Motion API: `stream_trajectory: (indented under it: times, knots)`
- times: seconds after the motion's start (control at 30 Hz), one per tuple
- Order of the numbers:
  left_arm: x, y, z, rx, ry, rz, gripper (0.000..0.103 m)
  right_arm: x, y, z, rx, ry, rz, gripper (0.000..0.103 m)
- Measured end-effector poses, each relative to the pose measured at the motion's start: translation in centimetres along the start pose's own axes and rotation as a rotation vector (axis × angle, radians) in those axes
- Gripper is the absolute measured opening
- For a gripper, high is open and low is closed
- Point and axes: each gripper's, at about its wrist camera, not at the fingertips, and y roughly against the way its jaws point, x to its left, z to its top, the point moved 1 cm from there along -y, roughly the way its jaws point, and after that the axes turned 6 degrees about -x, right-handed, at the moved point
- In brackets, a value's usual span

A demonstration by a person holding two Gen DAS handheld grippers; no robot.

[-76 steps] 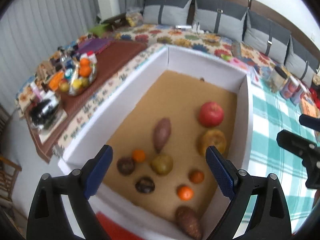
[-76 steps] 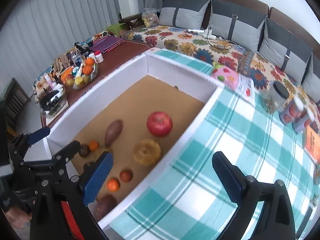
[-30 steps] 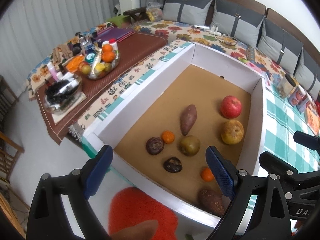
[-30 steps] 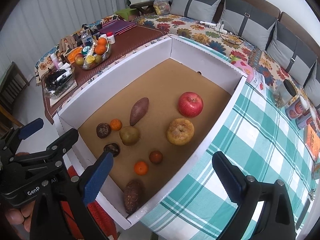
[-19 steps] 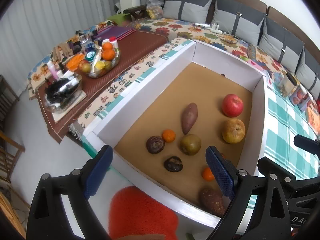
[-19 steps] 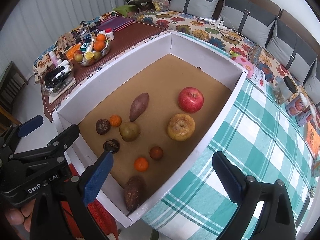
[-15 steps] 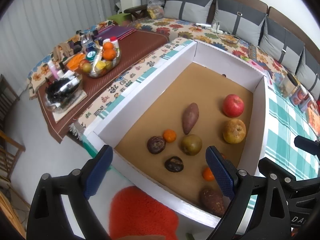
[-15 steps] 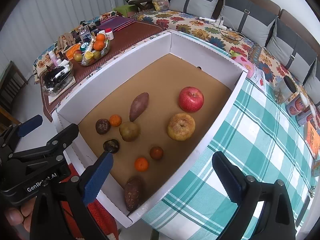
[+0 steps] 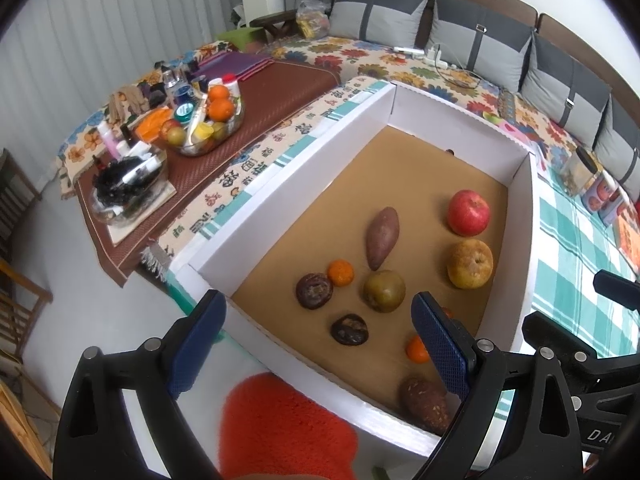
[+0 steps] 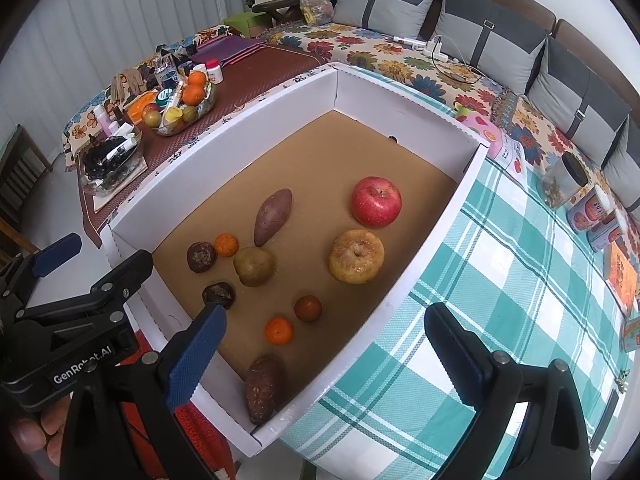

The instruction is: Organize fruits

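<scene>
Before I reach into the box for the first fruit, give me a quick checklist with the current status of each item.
1. Left gripper open, nothing between its fingers: ok.
2. Right gripper open and holding nothing: ok.
3. Fruit all inside the white box, none on the checked cloth: ok.
4. Red apple free to grasp, apart from the yellow apple: ok.
5. Small orange has finger room: not ok, the dark round fruit sits right beside it.
6. Where the fruit should go: cannot tell, no sorting spot shows.
</scene>
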Motion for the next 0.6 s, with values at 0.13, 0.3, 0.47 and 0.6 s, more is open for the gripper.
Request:
stream_trajectory:
  times: [0.13,0.3,0.47,0.6]
  knots:
    - [-0.03,0.04,-0.02,0.000,-0.002,0.001,0.095,0.02,-0.02,0.01,0.000,0.001,0.000,0.099]
    - [0.00,-0.04,-0.01,0.005,0.007,-0.011,0.095,-0.03,-0.04,0.04,0.000,0.001,0.000,0.099]
    - [0.52,-0.55,0.19,0.021,0.041,-0.063,0.095,-0.01,-0.04,0.04,-0.001,0.000,0.001,0.099]
    - [0.48,-0.61,0.28,0.011,0.041,-0.050,0.095,-0.04,-0.12,0.11,-0.001,-0.001,0.002,0.099]
